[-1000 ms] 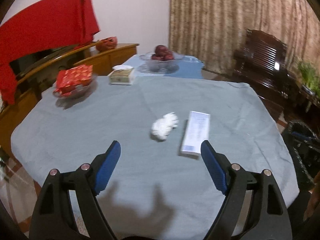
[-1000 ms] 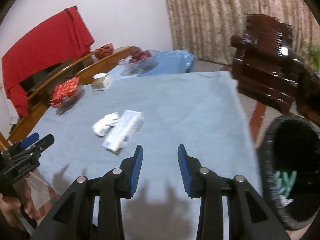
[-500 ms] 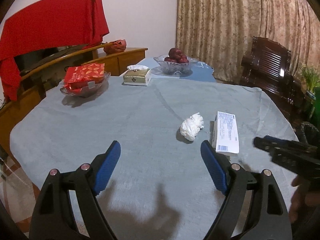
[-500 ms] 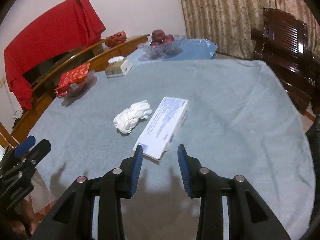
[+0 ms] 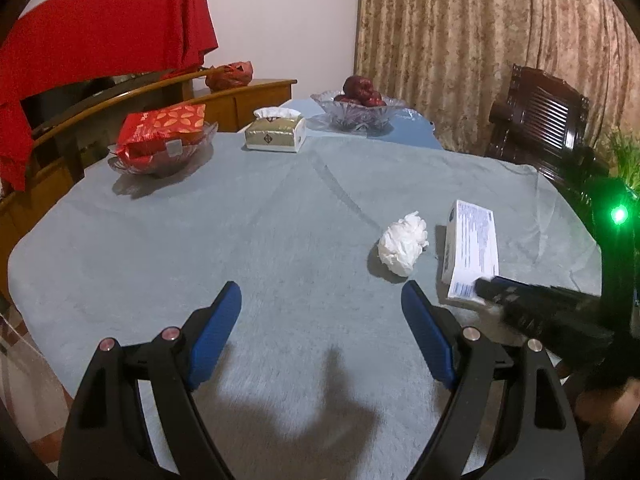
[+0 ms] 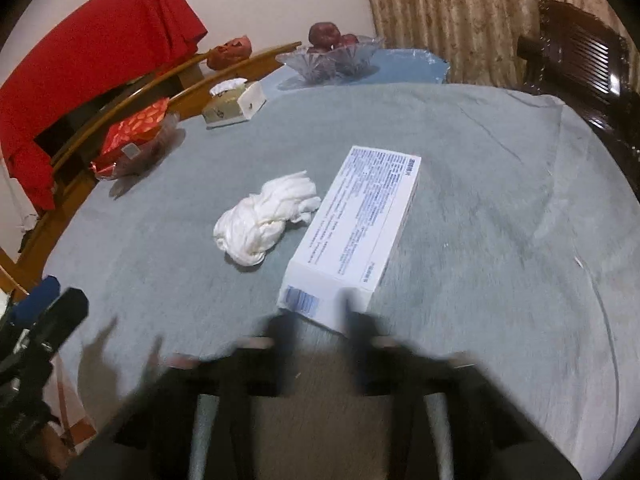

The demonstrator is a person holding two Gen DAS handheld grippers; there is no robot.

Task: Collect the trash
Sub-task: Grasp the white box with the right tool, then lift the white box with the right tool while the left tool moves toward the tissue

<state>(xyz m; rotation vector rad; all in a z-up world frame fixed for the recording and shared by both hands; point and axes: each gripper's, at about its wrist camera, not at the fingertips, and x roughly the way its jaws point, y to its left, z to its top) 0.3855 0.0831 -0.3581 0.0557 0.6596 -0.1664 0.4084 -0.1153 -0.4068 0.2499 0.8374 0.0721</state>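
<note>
A crumpled white tissue [image 5: 403,243] lies on the grey-blue tablecloth [image 5: 248,232], with a flat white printed box [image 5: 472,252] just right of it. My left gripper [image 5: 320,320] is open and empty, hovering over the cloth short of the tissue. My right gripper [image 6: 318,320] is blurred by motion; its jaws stand apart at the near end of the box [image 6: 356,232], the tissue [image 6: 266,218] to its left. Whether the jaws touch the box is unclear. The right gripper [image 5: 532,312] also shows in the left wrist view, at the box's near end.
At the far side stand a glass dish with a red packet [image 5: 162,136], a tissue box [image 5: 276,134] and a glass bowl of red fruit [image 5: 358,108]. A wooden sideboard [image 5: 120,120] lies left. A dark wooden chair [image 5: 548,128] stands right.
My right gripper has moved forward and down to the near end of the white box, with its jaws a little wider. My left gripper view has swung slightly left; its jaws are unchanged.
</note>
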